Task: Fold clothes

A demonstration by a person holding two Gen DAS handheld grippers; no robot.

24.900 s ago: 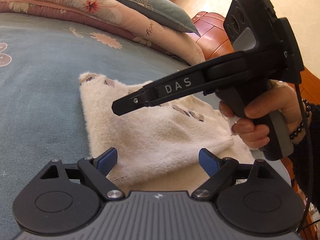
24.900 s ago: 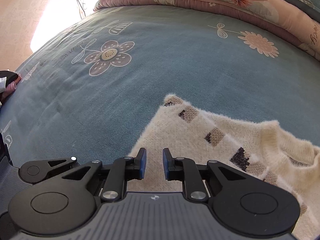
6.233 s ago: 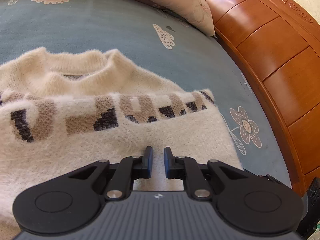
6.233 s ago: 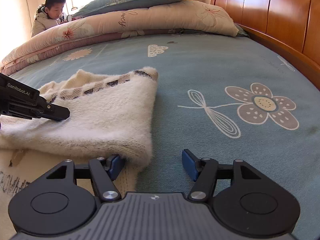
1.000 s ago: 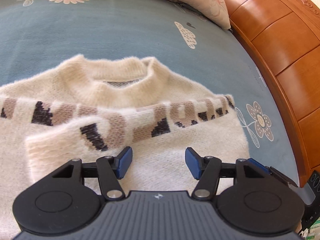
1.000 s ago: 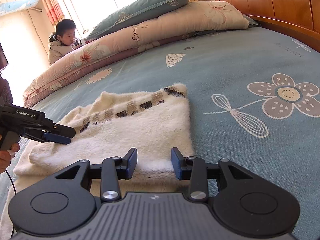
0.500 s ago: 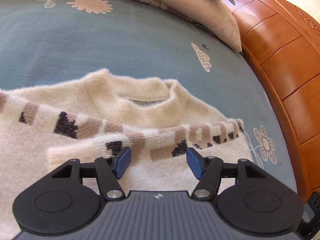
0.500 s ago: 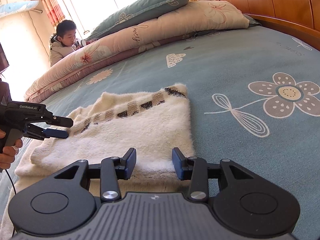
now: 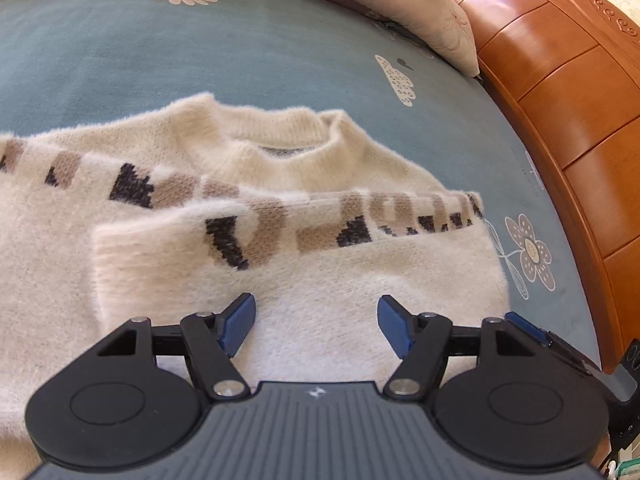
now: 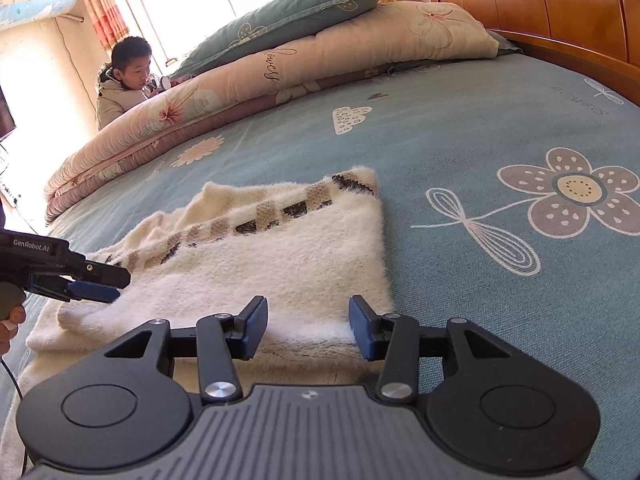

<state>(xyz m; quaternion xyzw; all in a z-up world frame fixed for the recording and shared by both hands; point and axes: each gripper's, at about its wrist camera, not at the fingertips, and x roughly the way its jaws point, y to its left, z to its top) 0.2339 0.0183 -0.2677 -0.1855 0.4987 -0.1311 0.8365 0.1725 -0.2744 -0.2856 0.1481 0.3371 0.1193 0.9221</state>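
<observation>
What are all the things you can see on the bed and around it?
sweater: one, fluffy cream with a brown and black band, partly folded on the bed.
bedsheet: one, blue-grey with flower prints, under the sweater.
quilt: one, pink floral, rolled along the far edge.
pillow: one, blue-grey, on the quilt.
headboard: one, orange-brown wood, beside the bed.
seated person: one, pale jacket, behind the quilt.
left gripper: black, blue pads, jaws just opening, over the sweater.
right gripper: same colours, jaws just opening, at the sweater's near edge.

I see a cream sweater (image 9: 360, 276) with a brown and black band, on my teal bedsheet (image 10: 460, 152) (printed with flowers), beside an orange-brown wooden headboard (image 9: 568, 92).
</observation>
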